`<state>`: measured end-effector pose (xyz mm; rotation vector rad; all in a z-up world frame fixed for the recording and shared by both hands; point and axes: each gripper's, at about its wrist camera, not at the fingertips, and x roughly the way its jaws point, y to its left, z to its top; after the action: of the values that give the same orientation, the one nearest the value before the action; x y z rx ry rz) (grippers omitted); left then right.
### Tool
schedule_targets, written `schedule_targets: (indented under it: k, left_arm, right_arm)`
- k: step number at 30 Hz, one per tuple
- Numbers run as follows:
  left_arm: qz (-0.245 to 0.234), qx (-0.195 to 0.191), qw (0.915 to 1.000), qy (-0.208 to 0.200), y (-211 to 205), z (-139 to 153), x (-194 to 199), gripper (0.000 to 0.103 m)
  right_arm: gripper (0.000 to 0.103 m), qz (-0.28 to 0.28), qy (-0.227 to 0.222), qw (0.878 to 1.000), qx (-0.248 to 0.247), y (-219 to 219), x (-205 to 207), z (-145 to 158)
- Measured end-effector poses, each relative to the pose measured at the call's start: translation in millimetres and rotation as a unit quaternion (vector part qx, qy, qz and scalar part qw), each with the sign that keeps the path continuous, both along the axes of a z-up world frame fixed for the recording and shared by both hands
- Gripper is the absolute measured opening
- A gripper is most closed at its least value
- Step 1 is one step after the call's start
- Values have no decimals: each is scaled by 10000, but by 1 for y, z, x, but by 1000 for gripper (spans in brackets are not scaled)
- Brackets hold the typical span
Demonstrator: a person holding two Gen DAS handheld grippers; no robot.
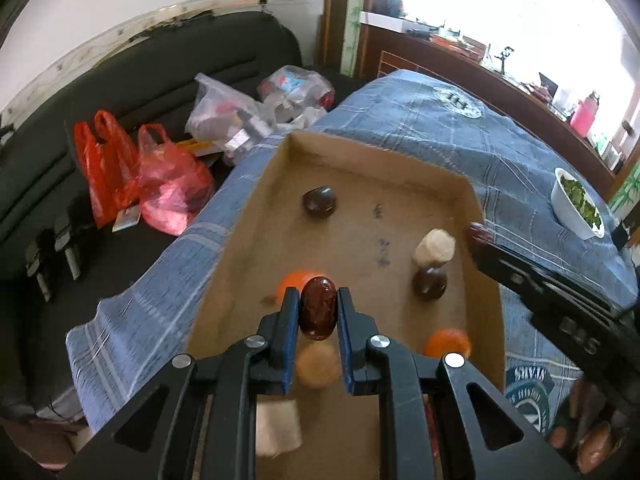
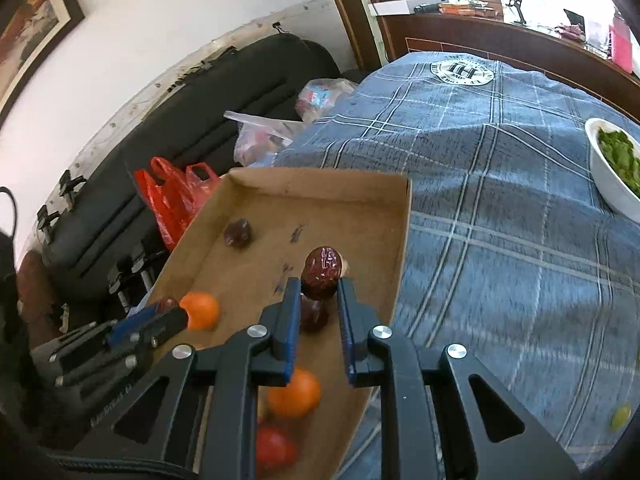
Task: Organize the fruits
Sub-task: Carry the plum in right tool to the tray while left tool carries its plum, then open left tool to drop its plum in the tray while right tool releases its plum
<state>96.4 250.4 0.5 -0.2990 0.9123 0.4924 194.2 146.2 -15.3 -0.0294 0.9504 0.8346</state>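
left gripper (image 1: 319, 300) clamped on a glossy red date (image 1: 318, 314) above the cardboard tray (image 1: 256, 216) | right gripper (image 2: 319, 292) clamped on a wrinkled date (image 2: 323, 272) over the tray's right side | judged light, smooth-skinned, slightly soft, apt to slip | best pinched mid-body, gently

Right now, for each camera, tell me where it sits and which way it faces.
Left wrist: sits on the left hand-held gripper, facing down its fingers over the shallow brown cardboard tray; a glossy dark red date is clamped between the fingers, and the right hand-held gripper shows at right.
Right wrist: sits on the right hand-held gripper, facing along the tray's right edge; it grips a wrinkled dark red date.
Shared: tray, blue plaid cloth, white bowl of greens.
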Motion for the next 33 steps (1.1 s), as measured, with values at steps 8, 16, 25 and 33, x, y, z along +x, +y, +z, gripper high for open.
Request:
schedule_targets:
  k: [8, 16, 25, 33]
  left_arm:
    - [-176, -14, 9994, 313, -6, -20, 40, 16]
    - [-223, 6, 9984, 516, -6, -25, 50, 16]
    - [-333, -103, 9965, 759, -8, -34, 58, 16]
    - [-342, -43, 9957, 860, -9, -34, 60, 17]
  right_arm:
    - [21, -86, 105, 9995, -294, 31, 44, -13]
    - [21, -40, 144, 9983, -560, 45, 61, -27]
    - [21, 53, 132, 9971, -754, 53, 62, -33]
    - [22, 25, 199, 9971, -741, 54, 63, -33]
